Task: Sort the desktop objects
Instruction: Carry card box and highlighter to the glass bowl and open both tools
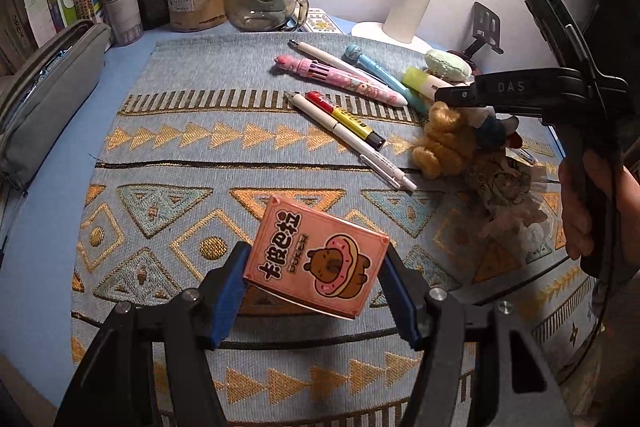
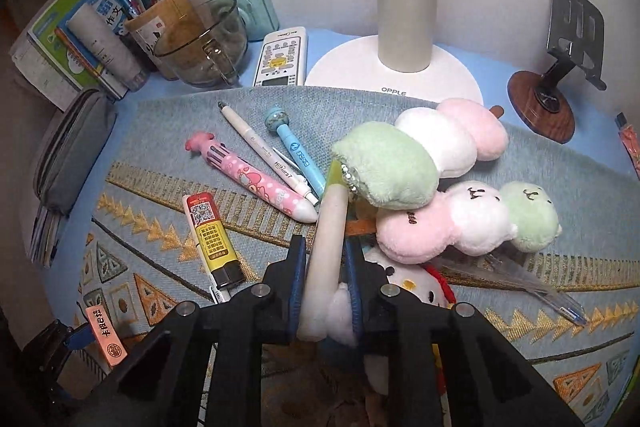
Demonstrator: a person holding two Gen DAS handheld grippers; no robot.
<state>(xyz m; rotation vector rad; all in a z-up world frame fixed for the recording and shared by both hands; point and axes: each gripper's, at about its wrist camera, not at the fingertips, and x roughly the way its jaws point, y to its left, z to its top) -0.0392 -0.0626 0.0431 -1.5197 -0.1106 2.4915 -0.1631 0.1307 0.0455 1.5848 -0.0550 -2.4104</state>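
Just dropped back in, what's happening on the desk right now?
A person is sorting desk clutter with two handheld grippers. The left gripper is clamped on the pink card box, held tilted above the patterned mat. The right gripper has closed around a pale highlighter beside the plush dango toys. Several pens lie loose on the mat.
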